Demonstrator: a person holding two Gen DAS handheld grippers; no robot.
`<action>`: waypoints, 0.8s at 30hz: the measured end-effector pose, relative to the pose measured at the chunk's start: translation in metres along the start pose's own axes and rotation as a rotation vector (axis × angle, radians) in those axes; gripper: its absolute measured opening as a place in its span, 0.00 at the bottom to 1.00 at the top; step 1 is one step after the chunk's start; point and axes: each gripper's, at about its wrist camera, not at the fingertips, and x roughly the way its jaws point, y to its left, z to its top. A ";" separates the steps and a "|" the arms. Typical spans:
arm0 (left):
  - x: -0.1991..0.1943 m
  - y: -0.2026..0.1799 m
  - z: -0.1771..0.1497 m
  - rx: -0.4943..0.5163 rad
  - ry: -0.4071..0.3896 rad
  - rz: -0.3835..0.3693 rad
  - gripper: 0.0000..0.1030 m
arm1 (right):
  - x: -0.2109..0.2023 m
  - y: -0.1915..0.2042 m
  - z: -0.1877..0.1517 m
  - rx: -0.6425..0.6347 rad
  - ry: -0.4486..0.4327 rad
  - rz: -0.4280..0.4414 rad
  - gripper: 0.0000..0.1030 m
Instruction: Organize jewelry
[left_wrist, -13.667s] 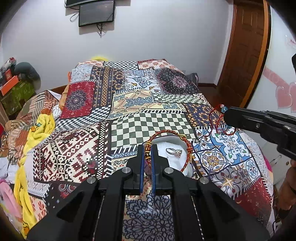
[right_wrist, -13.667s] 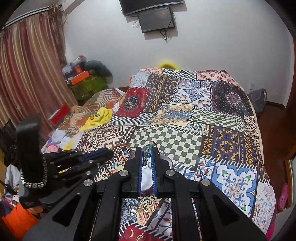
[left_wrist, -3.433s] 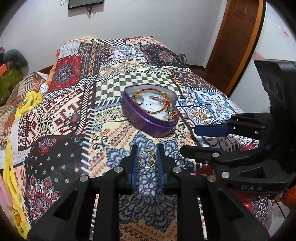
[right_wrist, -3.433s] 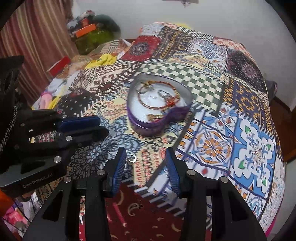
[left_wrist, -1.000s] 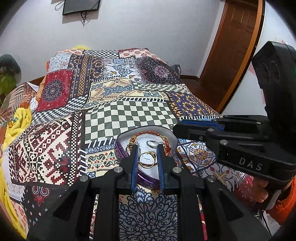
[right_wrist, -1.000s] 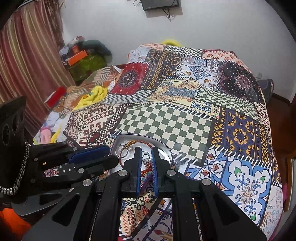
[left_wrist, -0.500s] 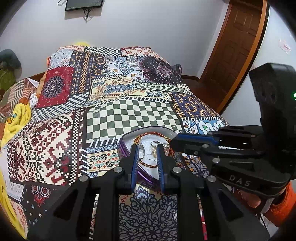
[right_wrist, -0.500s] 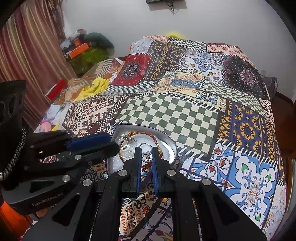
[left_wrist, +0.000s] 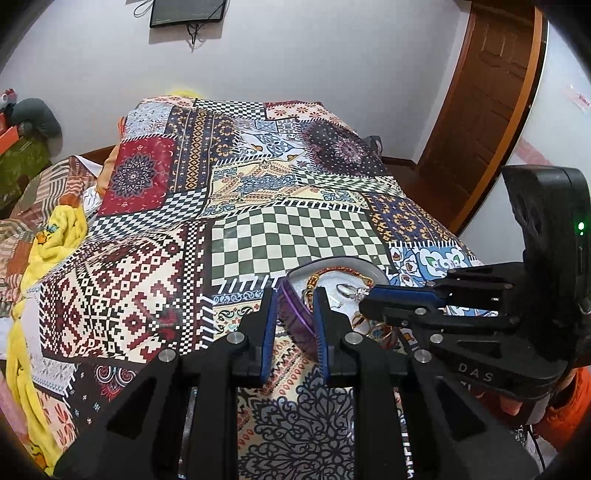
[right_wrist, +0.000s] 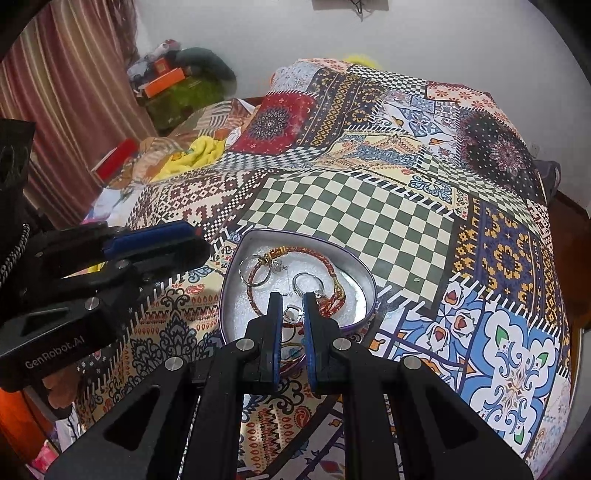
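Bed covered with a patchwork quilt (right_wrist: 351, 206); heart-shaped purple tin (right_wrist: 355, 259) lies open on it, and all positions below are noted against that tin. Inside the tin, on its pale lining: a red-and-gold braided bangle (right_wrist: 334, 266) curving along the far and right side, a large thin silver hoop (right_wrist: 252, 274) toward the left wall, and a silver ring (right_wrist: 306, 282) near the middle. Gold-coloured rings (left_wrist: 371, 326) lie at the tin's near end, partly hidden by the tooling. Right gripper (right_wrist: 291, 308) hangs over the near half of the tin, pointing steeply down. Its fingers (right_wrist: 274, 314) are drawn almost together, pinching a small silver ring (right_wrist: 291, 314) at the tips, held above the lining. Left gripper (left_wrist: 295, 300) is just off the tin's left rim, outside it, tips close to the wall. Its fingers (left_wrist: 269, 314) stand a narrow gap apart. Through that gap only the tin's purple wall and the quilt show, with nothing gripped that I can see. From the right wrist view the same gripper appears at the left, level with the rim, not touching the tin. A hand in an orange sleeve (left_wrist: 565, 413) backs the right gripper. A yellow cloth (right_wrist: 199, 151) is bunched well beyond the tin to the left.
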 end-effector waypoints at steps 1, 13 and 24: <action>-0.001 0.000 -0.001 -0.001 0.001 0.001 0.18 | 0.000 0.000 0.000 -0.002 0.003 -0.002 0.10; -0.037 -0.012 0.003 0.024 -0.059 0.042 0.18 | -0.045 0.013 0.006 -0.017 -0.111 -0.048 0.24; -0.148 -0.045 0.017 0.056 -0.322 0.082 0.32 | -0.168 0.042 0.001 -0.022 -0.427 -0.133 0.24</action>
